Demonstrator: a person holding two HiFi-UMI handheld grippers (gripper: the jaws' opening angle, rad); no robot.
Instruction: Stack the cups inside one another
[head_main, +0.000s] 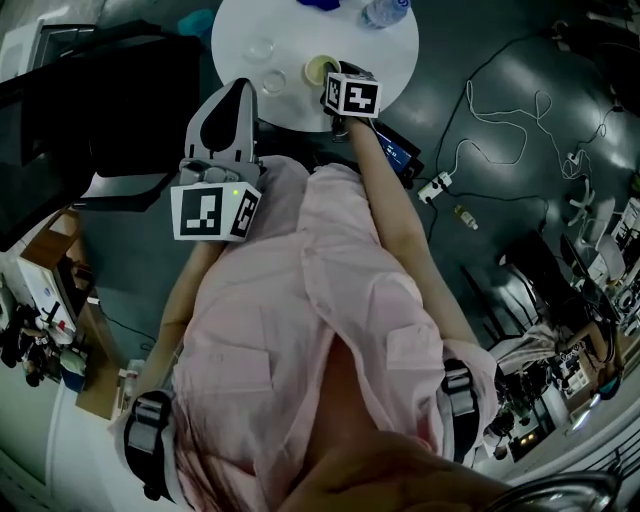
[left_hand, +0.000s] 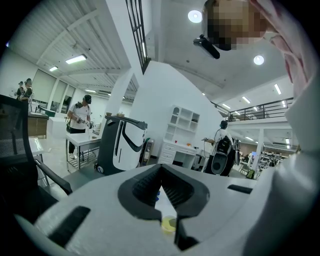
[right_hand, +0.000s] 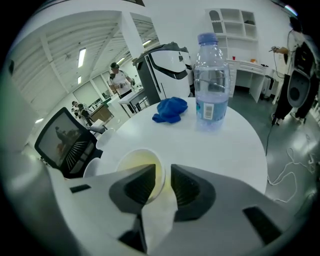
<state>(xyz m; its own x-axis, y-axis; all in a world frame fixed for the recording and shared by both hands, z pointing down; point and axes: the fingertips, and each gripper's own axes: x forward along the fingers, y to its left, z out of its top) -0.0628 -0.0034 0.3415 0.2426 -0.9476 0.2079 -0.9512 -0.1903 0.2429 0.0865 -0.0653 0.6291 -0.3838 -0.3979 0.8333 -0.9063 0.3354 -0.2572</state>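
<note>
Care with the grip matters most here. The right gripper (right_hand: 163, 174) has its fingers (right_hand: 141, 187) drawn in to a narrow gap across the wall of the yellowish cup (right_hand: 134, 162) — one finger inside the mouth, the other outside — so it holds the cup by the rim alone. In my judgement the pinch should be firm enough that the cup cannot swing, yet light enough not to crease what looks like a thin wall. The cup should be lifted straight up before it is carried sideways and kept level on the way. It should then be lowered with the mouths lined up, not pushed in at an angle. The clear cups (head_main: 270, 82) just to its left on the counter look like the likely partners.

The yellowish cup stands on the round white counter (head_main: 390, 60), near the edge closest to the person. It is upright — mouth up, base down, long axis vertical — which already suits nesting, so it needs no turning. A water bottle (right_hand: 212, 80) and a blue cloth (right_hand: 171, 110) sit beyond it, well apart from the cup and out of the likely path.

The left gripper (left_hand: 160, 172) is held back off the counter, close to the person's body. Its fingers (left_hand: 145, 187) are pressed together at the tips with nothing between them.
</note>
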